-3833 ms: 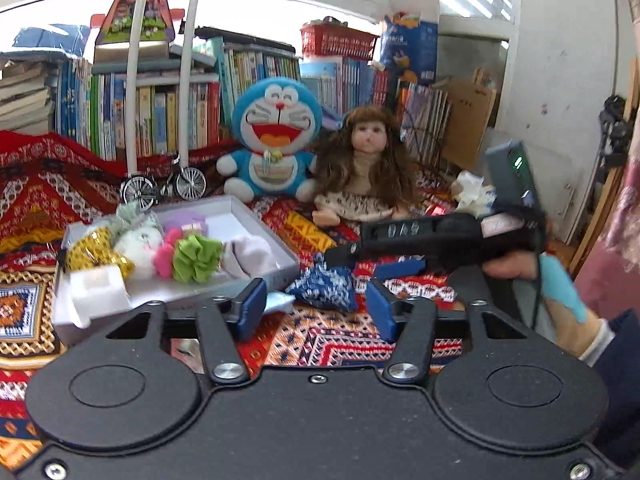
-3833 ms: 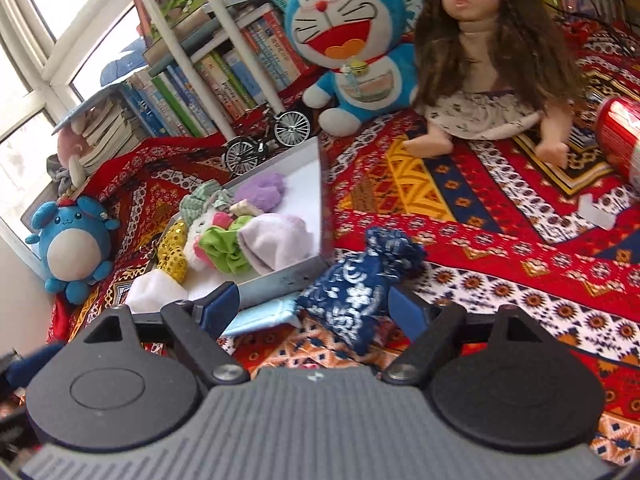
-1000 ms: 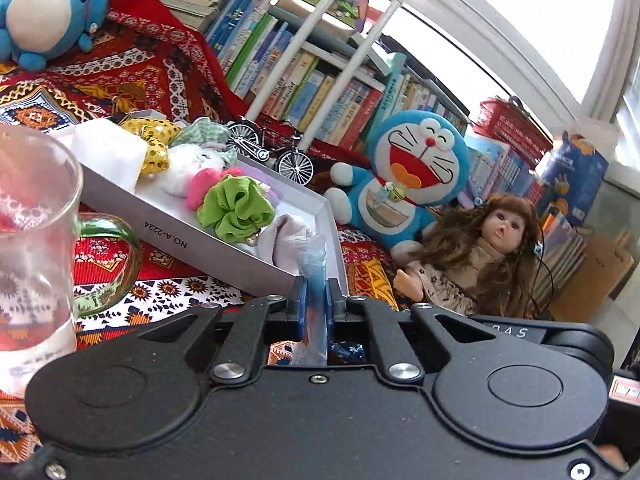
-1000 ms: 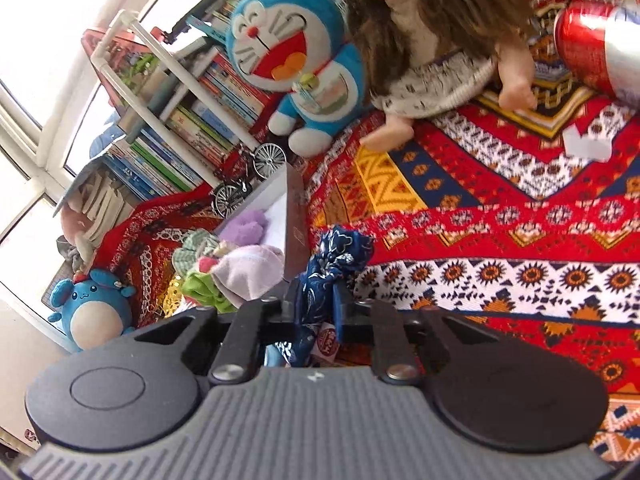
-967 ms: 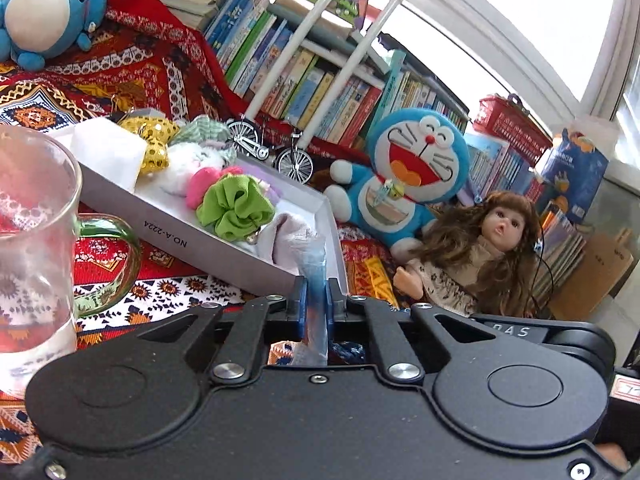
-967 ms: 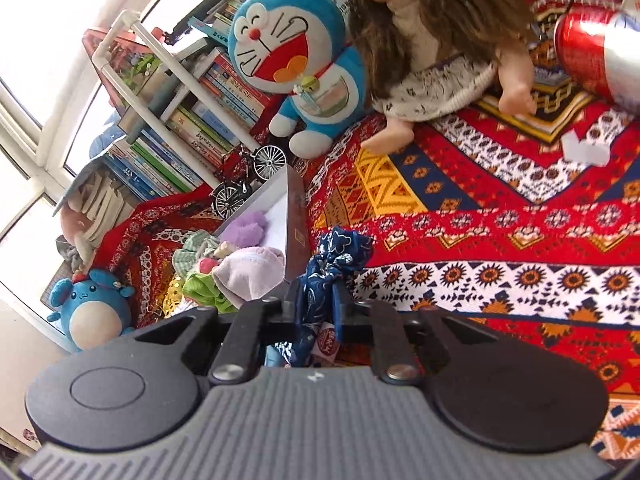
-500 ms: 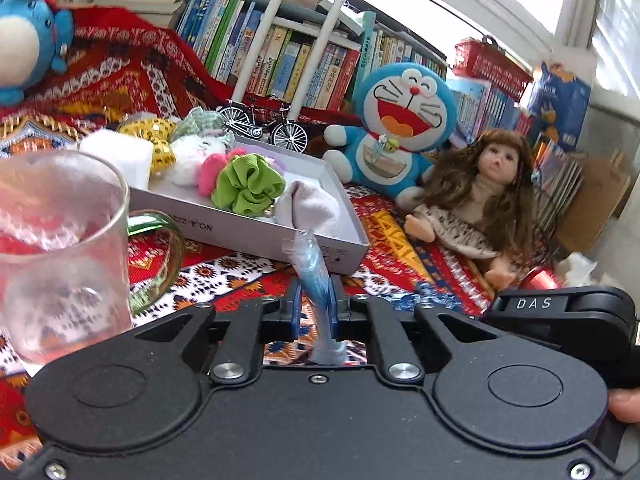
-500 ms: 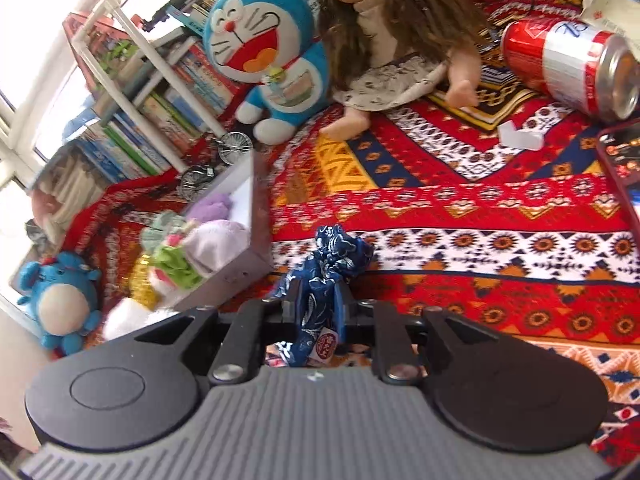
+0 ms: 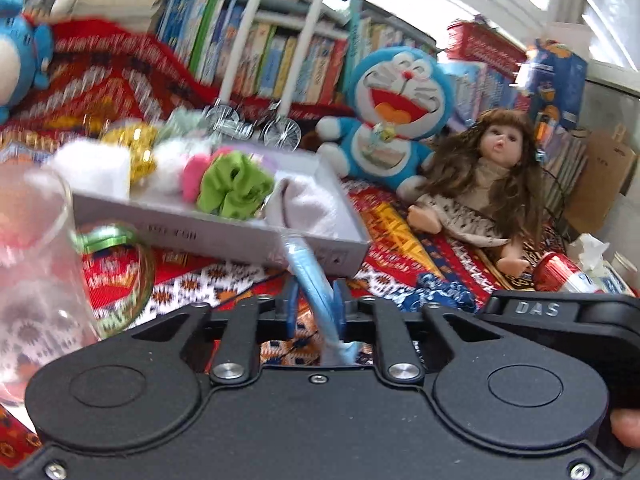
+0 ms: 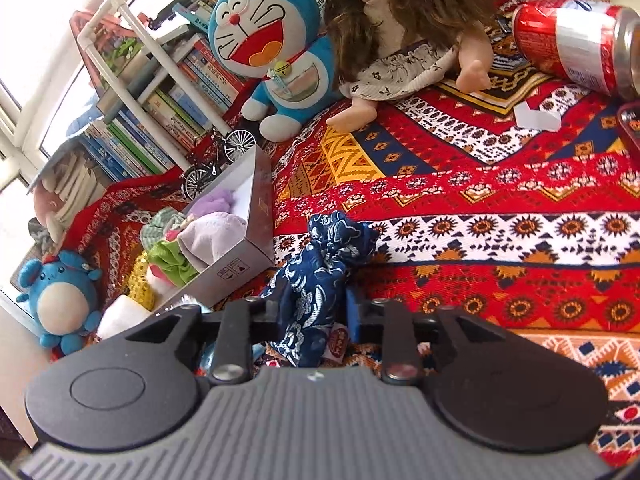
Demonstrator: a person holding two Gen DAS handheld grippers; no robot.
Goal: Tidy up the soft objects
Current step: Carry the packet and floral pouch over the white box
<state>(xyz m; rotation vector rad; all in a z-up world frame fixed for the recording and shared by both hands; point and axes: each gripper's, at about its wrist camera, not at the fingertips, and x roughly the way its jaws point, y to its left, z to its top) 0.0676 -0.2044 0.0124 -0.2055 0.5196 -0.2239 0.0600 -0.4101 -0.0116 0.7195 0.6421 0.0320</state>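
My right gripper [image 10: 314,304] closing, blue floral cloth pouch [image 10: 320,280] pinched between jaws. Grey box [image 10: 256,236] of soft items just left, on patterned rug [image 10: 500,216].

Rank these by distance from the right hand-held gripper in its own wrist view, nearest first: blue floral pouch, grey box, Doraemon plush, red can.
1. Blue floral pouch: clamped in the right hand-held gripper.
2. Grey box: just ahead, to the left.
3. Doraemon plush and red can: both far back, plush upper left, can lying upper right; too close to call between them.
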